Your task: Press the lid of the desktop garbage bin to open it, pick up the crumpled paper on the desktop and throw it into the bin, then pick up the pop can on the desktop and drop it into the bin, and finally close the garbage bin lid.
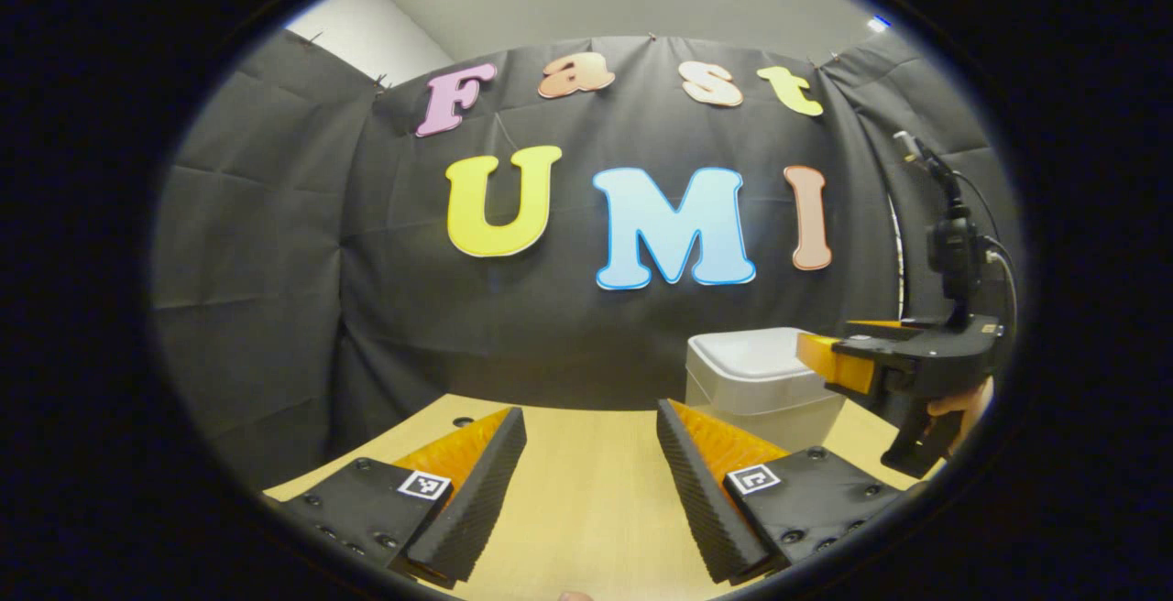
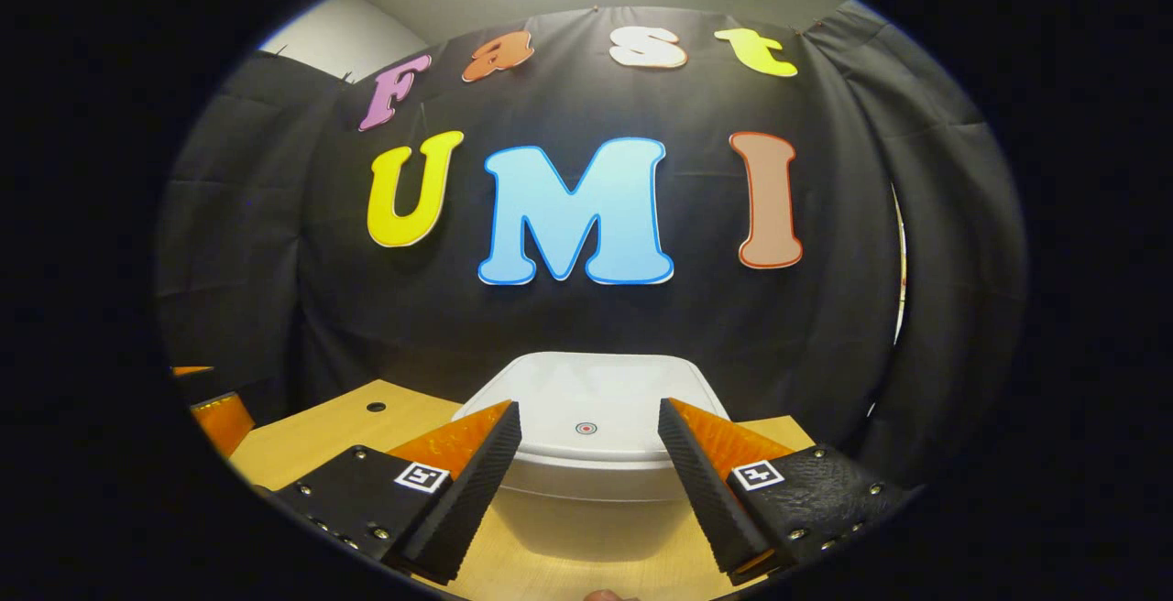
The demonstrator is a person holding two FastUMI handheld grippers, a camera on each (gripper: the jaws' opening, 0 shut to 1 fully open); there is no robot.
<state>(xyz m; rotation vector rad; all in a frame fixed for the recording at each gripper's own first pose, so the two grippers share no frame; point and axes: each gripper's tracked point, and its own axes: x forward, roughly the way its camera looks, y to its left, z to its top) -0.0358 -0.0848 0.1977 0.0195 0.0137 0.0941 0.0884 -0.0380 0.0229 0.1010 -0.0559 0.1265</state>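
Note:
The white garbage bin (image 2: 586, 454) stands on the wooden desktop (image 2: 321, 441) with its lid (image 2: 586, 404) down; a small round mark sits near the lid's front. My right gripper (image 2: 586, 454) is open, just in front of the bin, its fingers either side of the bin's front edge without touching it. In the left gripper view the same bin (image 1: 756, 381) stands to the right, and the right gripper (image 1: 829, 361), held by a hand, hovers over its right side. My left gripper (image 1: 591, 464) is open above bare desktop (image 1: 586, 500), with nothing between its fingers.
Black cloth walls close the booth behind and on both sides. A small dark hole (image 2: 376, 407) lies in the desktop left of the bin. Part of the left gripper (image 2: 215, 418) appears at the left edge of the right gripper view.

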